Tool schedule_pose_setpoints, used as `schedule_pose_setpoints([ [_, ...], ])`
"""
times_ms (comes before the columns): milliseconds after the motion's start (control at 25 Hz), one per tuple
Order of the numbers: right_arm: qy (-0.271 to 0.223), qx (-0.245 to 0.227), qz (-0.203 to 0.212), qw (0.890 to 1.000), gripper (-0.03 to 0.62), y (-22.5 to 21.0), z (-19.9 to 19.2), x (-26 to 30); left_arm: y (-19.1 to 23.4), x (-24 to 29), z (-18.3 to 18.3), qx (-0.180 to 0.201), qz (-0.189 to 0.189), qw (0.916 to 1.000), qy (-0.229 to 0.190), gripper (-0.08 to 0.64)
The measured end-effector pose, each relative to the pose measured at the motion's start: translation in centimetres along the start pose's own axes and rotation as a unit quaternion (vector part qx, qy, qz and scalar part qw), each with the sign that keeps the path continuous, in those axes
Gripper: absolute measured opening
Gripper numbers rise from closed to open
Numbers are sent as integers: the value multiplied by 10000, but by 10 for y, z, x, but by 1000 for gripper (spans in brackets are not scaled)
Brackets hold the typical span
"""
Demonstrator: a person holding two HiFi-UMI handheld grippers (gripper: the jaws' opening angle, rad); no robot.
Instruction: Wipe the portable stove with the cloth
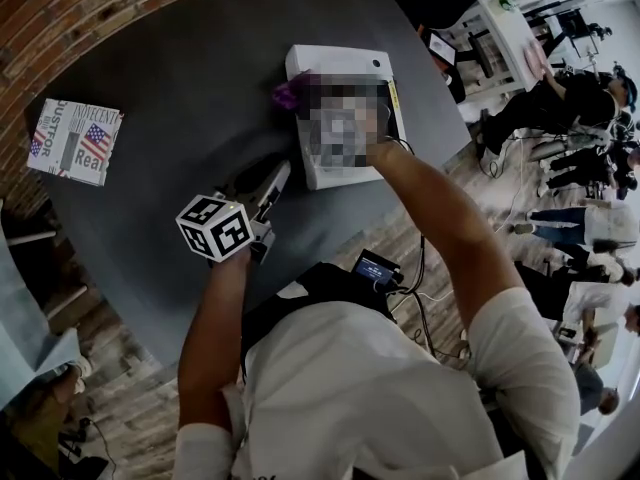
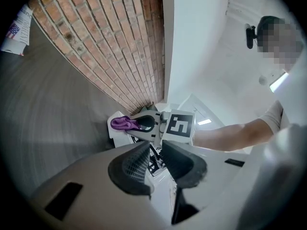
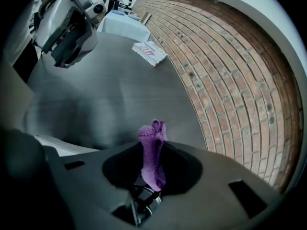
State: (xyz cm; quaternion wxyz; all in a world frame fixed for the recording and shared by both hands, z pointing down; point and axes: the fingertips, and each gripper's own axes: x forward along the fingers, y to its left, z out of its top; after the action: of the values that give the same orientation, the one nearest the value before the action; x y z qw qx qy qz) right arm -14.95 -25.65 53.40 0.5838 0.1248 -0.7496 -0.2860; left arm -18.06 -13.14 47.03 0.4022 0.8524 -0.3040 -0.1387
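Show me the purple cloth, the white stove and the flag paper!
Crumpled purple cloth (image 3: 152, 157), right gripper view, its pinched middle.
White boxy portable stove (image 1: 335, 62), head view, its far top edge.
Flag-printed paper (image 1: 75, 140), head view, its middle.

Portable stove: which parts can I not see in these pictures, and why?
- Head view: a mosaic patch covers the stove top and the right gripper; whether the cloth touches it cannot be told.
- Left gripper view: the left gripper's jaws hide most of the stove.
- Right gripper view: the gripper's body hides nearly all of it.

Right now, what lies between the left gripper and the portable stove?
Nothing: in the head view only bare tabletop separates left gripper from stove.
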Motion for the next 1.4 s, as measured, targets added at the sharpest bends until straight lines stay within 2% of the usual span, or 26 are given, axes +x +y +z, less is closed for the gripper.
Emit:
schedule_pose_setpoints([
  [640,57,1097,308,9935,98,24,-25,-27,-15,7,-10,72,-157,9998,137,86],
  [1160,143,1389,874,9863,98,58,-18,-46,-18,8,-27,-55,-276,9992,274,86],
  [1400,220,1353,1052,9850,98,72,-15,-54,-19,9,-35,-121,-335,9988,334,86],
])
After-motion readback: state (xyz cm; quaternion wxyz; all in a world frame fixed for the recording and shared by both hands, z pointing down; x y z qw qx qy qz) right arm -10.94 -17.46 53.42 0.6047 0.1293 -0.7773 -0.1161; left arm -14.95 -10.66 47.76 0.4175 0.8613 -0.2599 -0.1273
